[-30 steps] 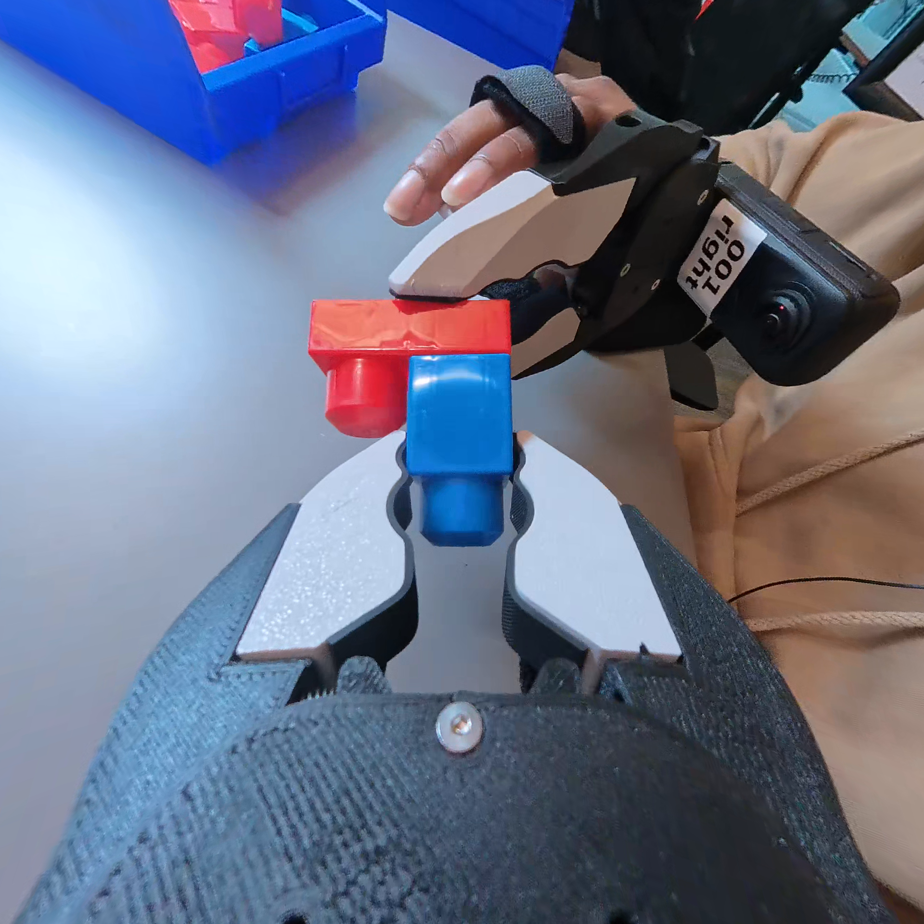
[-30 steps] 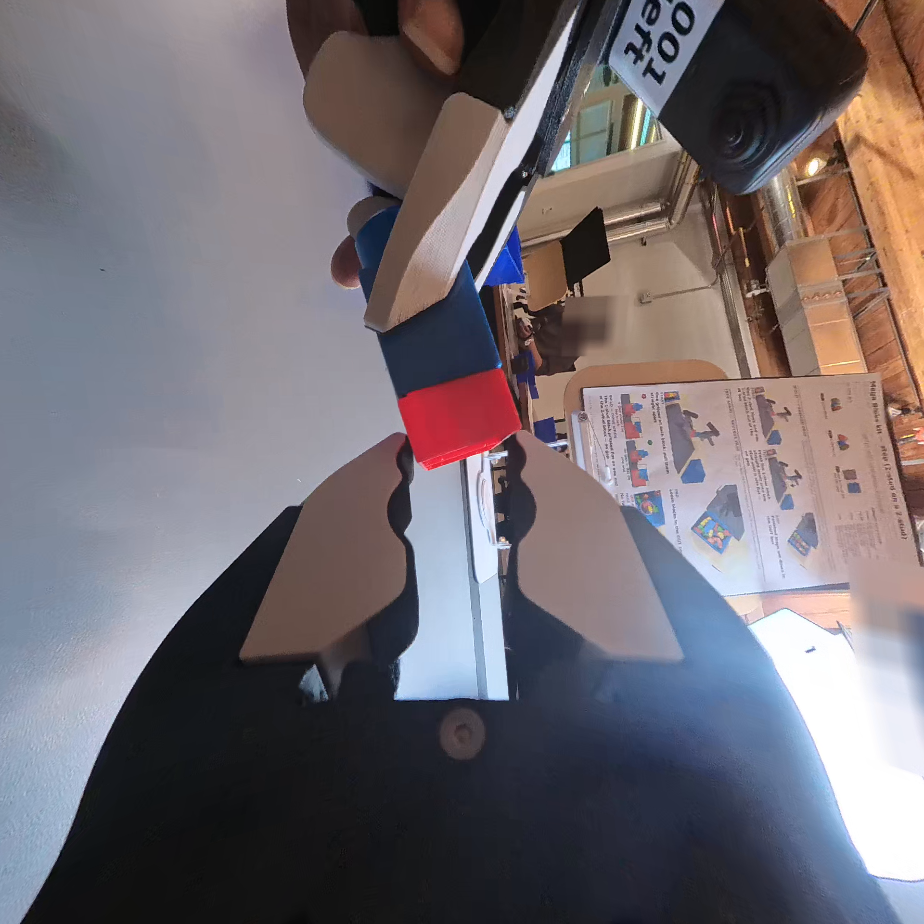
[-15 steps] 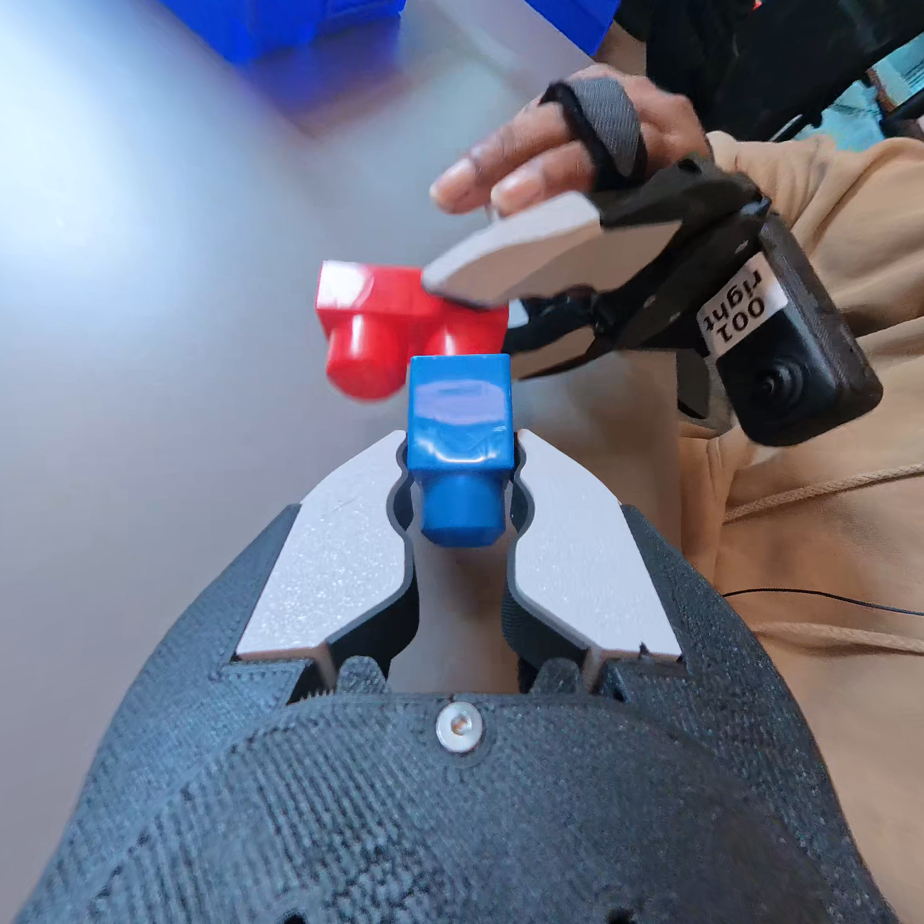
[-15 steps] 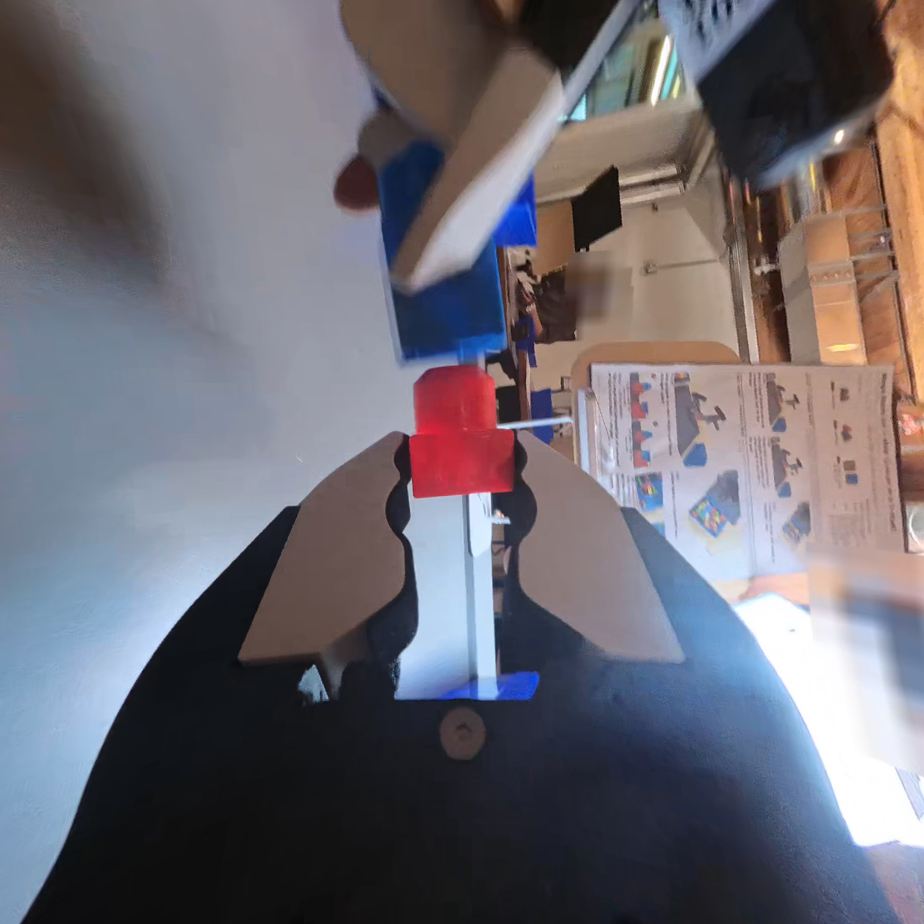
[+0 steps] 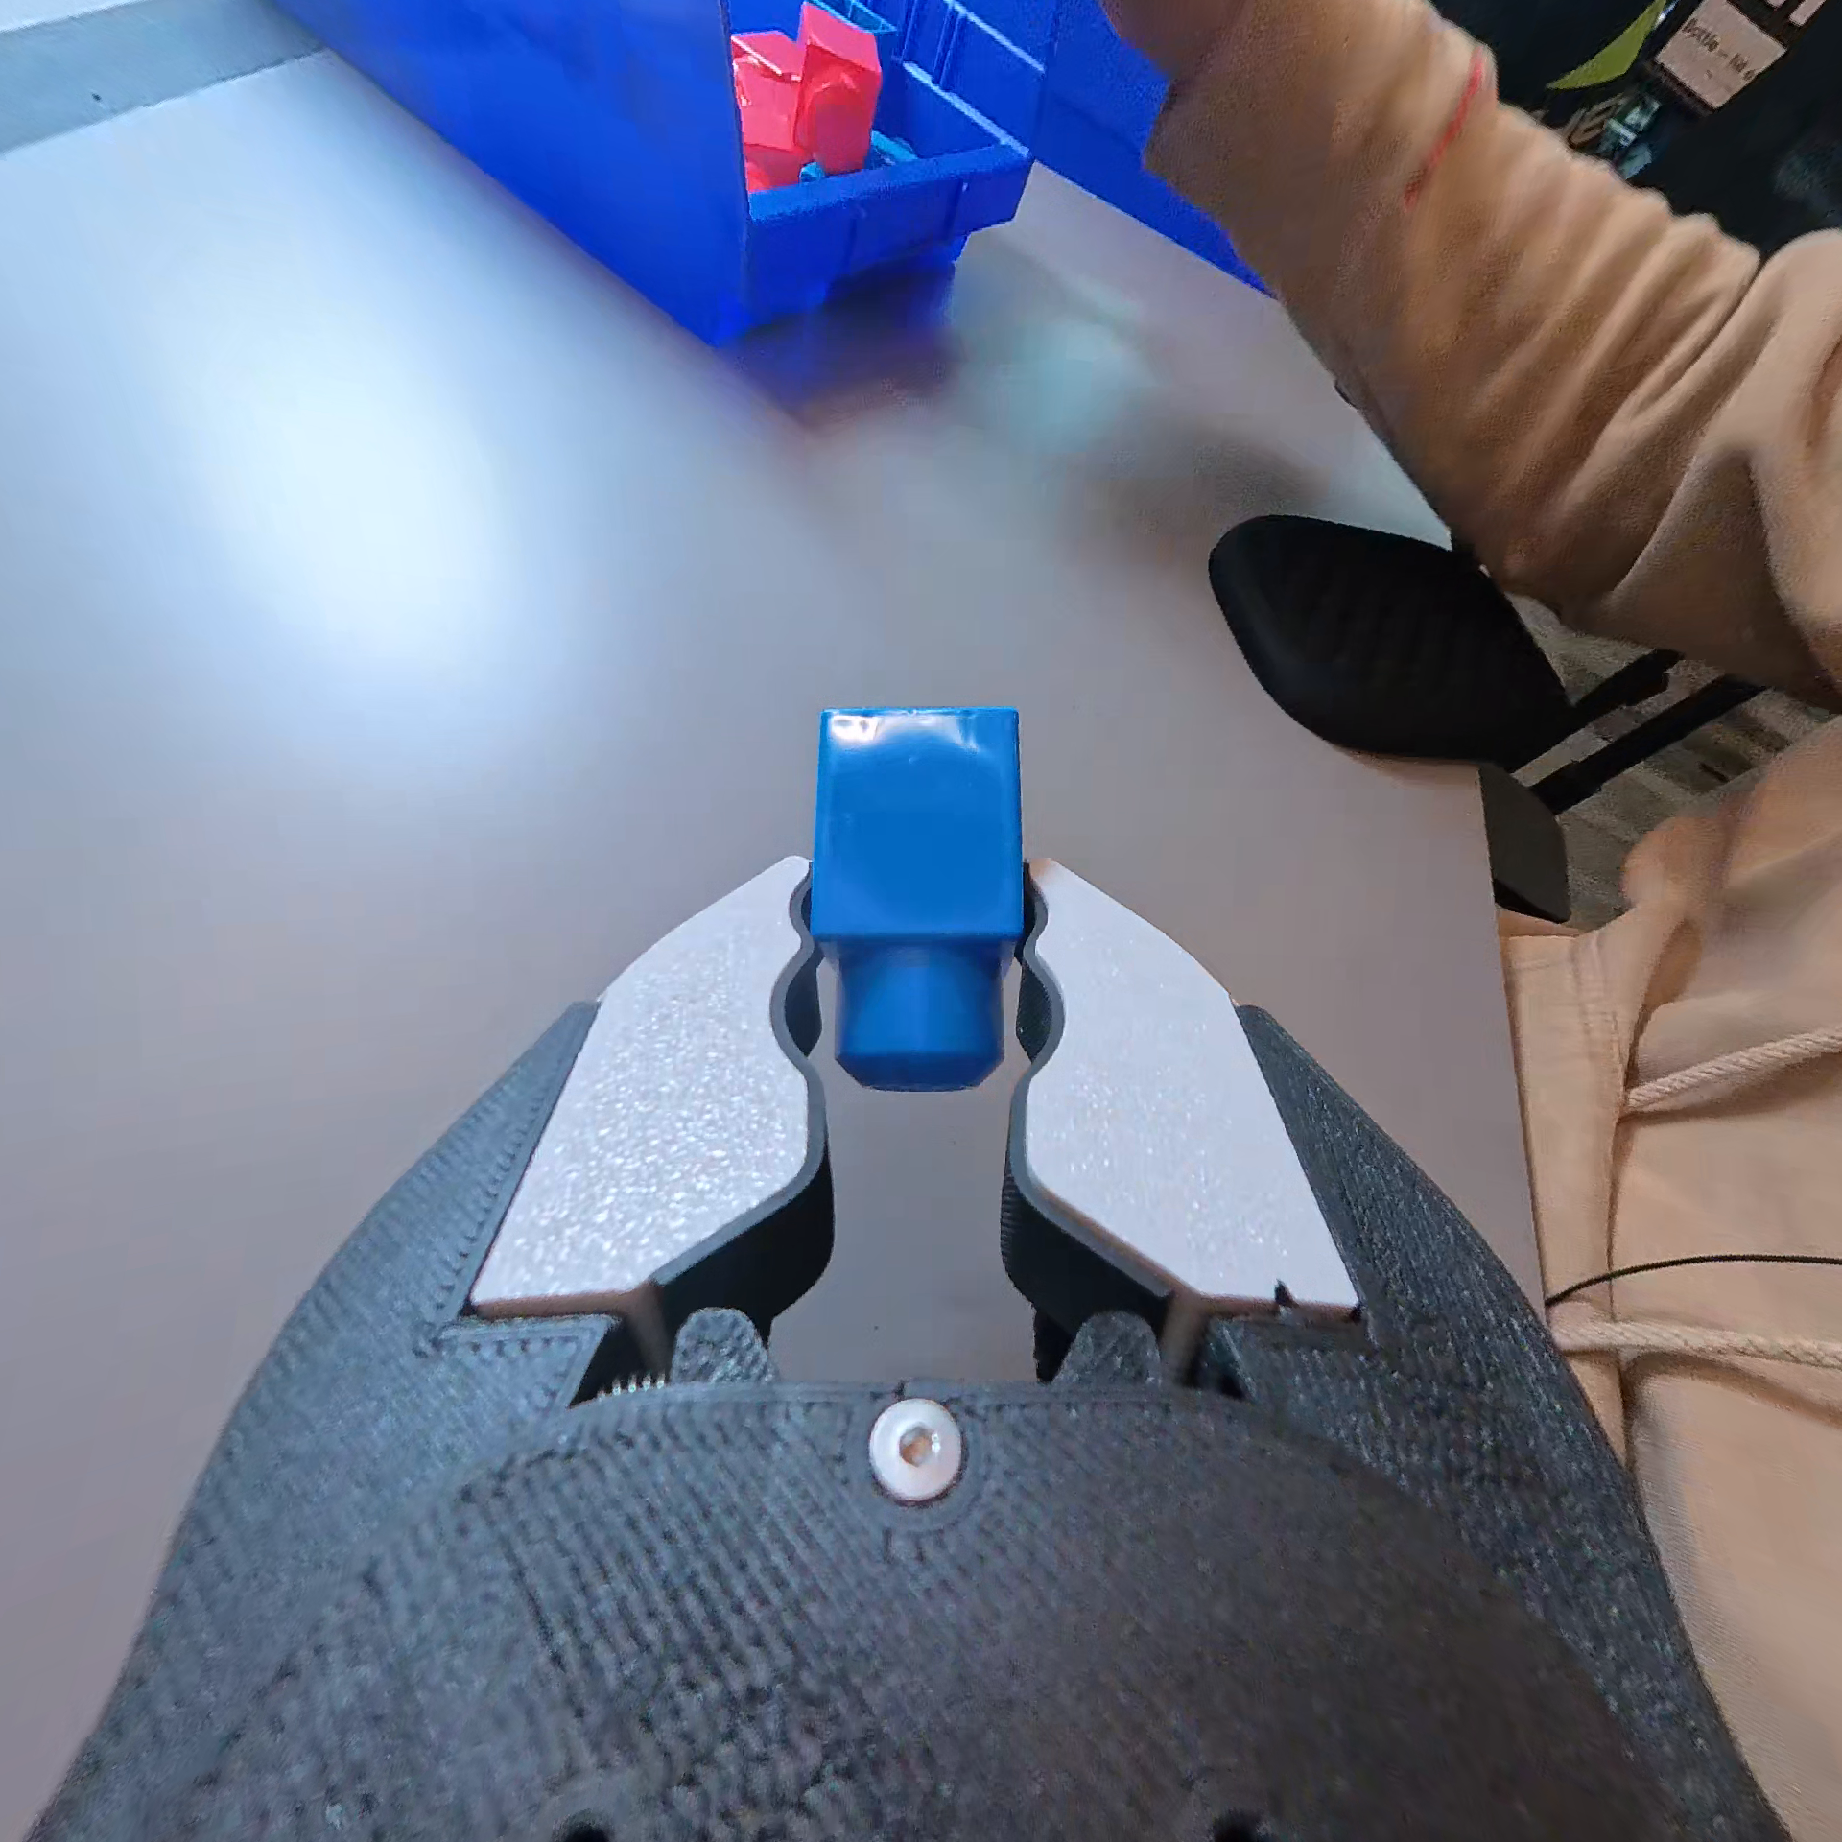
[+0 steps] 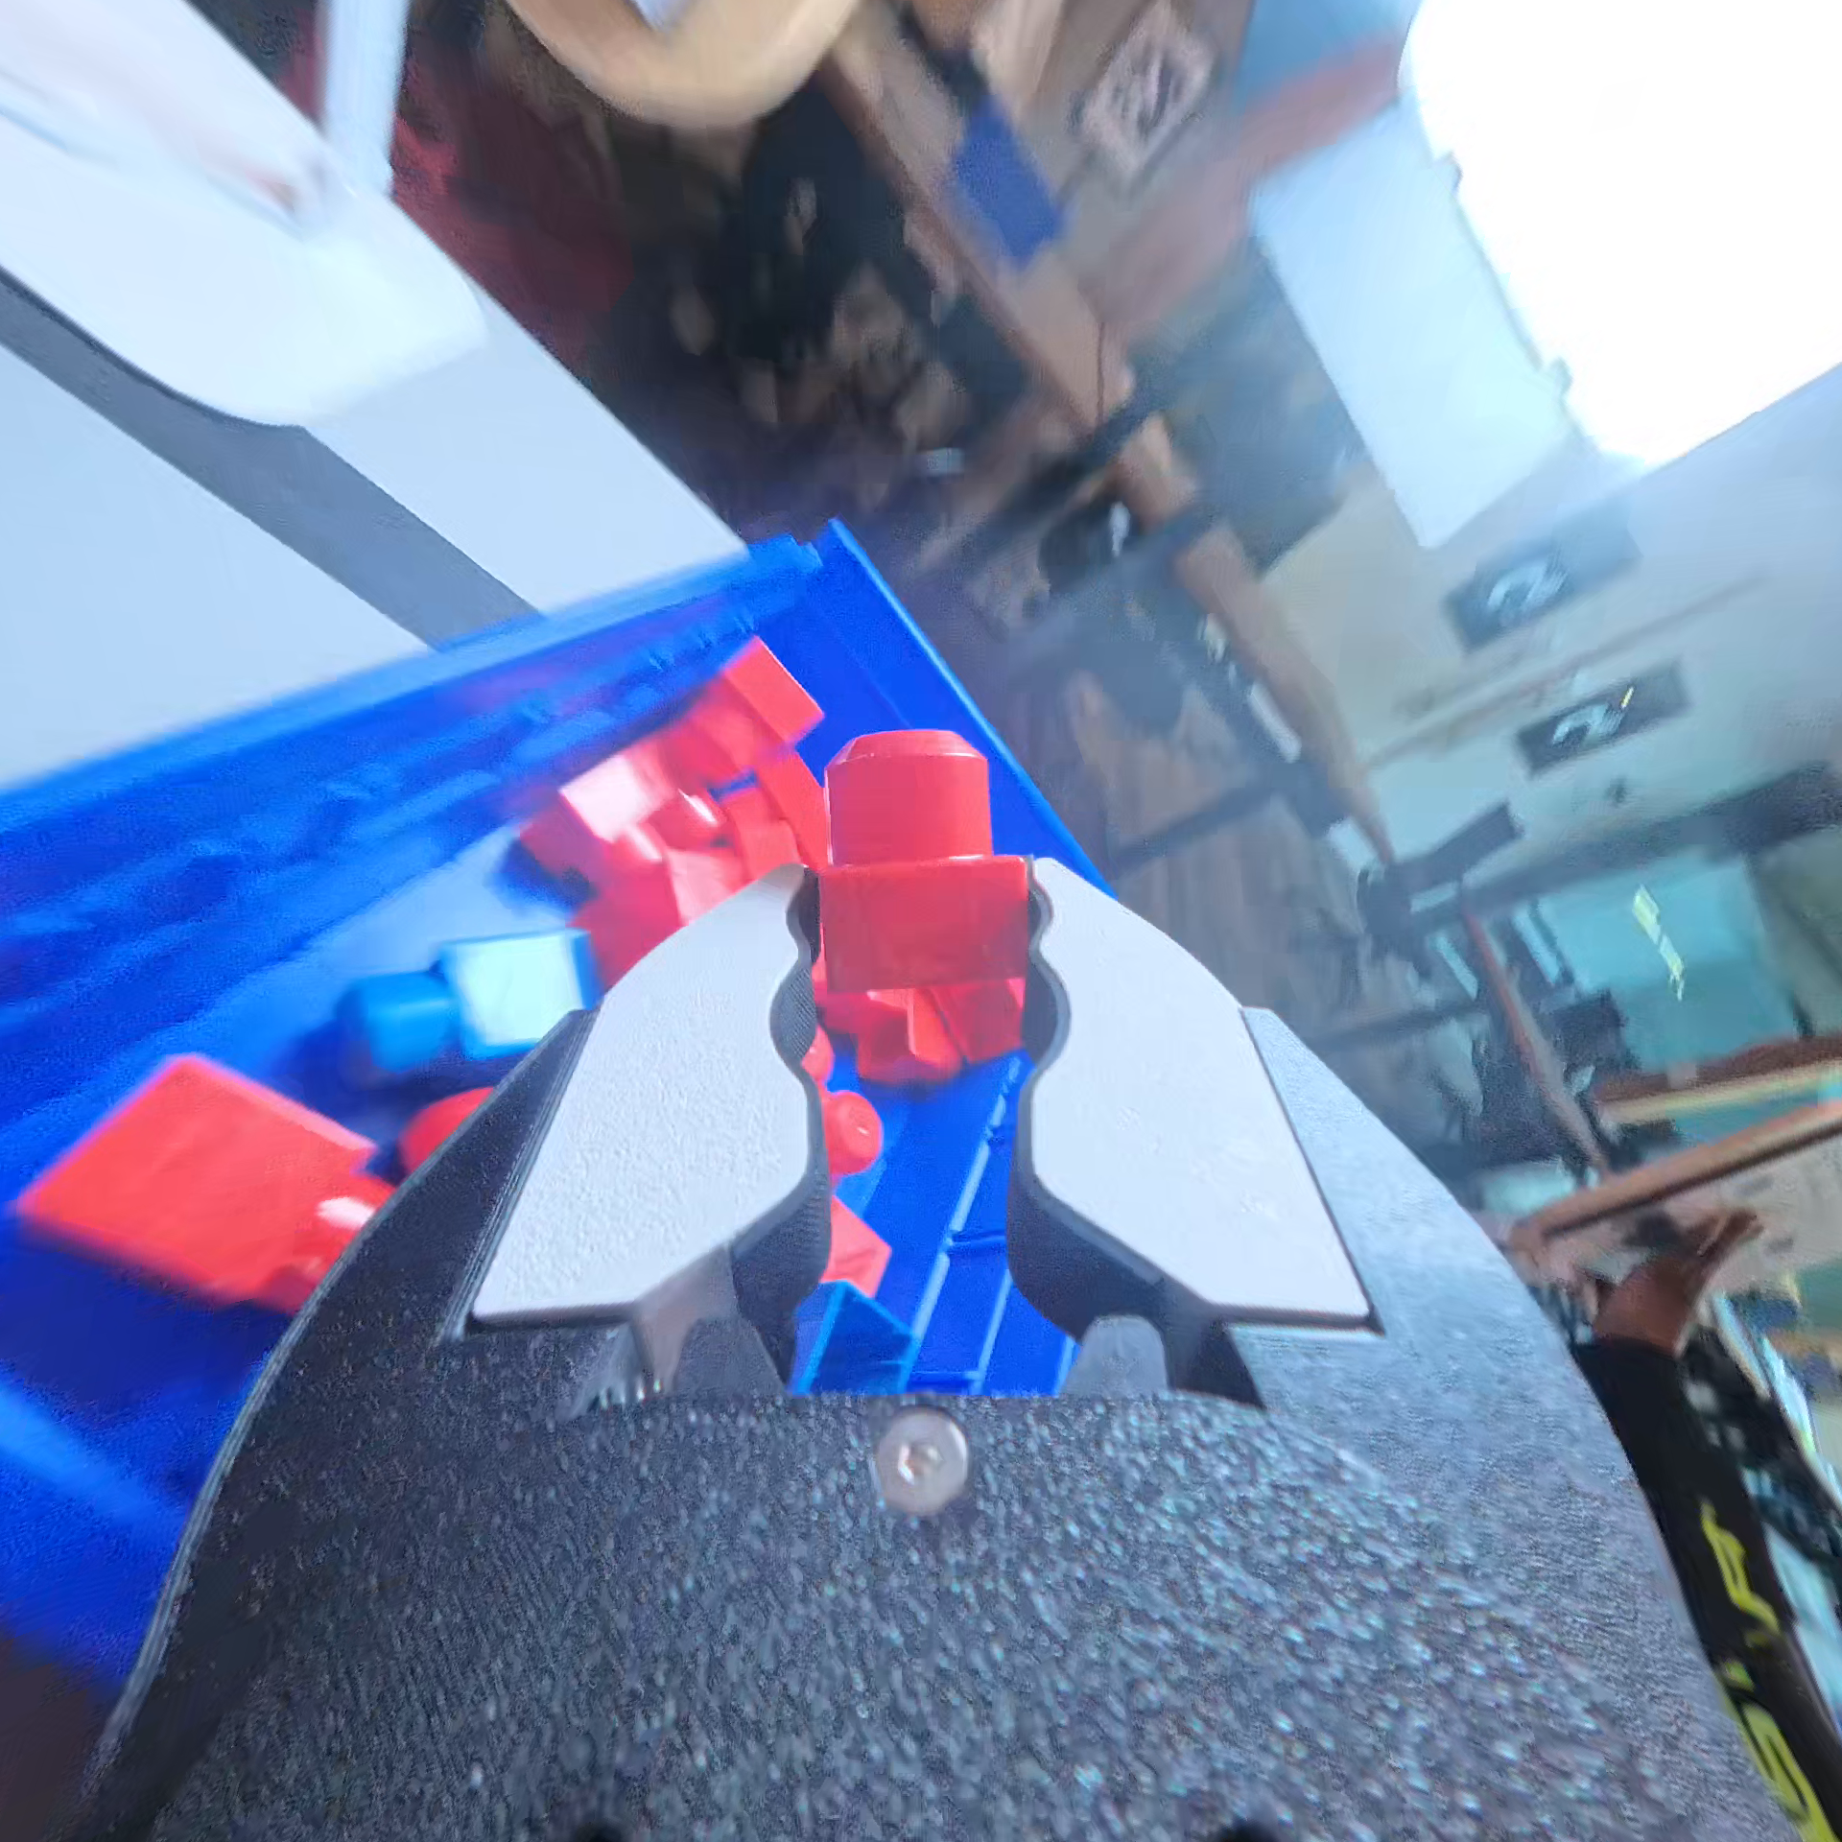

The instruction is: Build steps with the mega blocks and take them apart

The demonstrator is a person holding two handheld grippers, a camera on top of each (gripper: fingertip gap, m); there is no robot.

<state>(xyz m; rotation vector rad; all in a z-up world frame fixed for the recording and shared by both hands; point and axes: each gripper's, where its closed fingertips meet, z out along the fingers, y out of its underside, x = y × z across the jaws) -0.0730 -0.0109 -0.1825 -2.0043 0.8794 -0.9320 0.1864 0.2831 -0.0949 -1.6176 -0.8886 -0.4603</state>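
My left gripper [image 5: 917, 887] is shut on a blue block [image 5: 915, 827], stud pointing back toward the camera, held above the grey table [image 5: 399, 698]. My right gripper [image 6: 917, 887] is shut on a red block [image 6: 922, 897], stud pointing away, held over a blue bin [image 6: 249, 797] that holds several red blocks [image 6: 678, 827] and a blue one [image 6: 468, 997]. The two held blocks are apart. In the left wrist view the same bin [image 5: 857, 219] stands at the far side of the table, and a tan sleeve [image 5: 1495, 299] reaches toward it.
A second blue bin [image 5: 1096, 150] stands behind the first. A black office chair [image 5: 1395, 638] sits past the table's right edge. The person's tan hoodie [image 5: 1694, 1196] fills the right side. The right wrist view is blurred, with shelves and a room behind. My hands' fingertips stand some 40 centimetres from each other.
The red block came off the blue block. My right gripper carried it away to the blue bin and left the left wrist view. My left gripper still holds the blue block.
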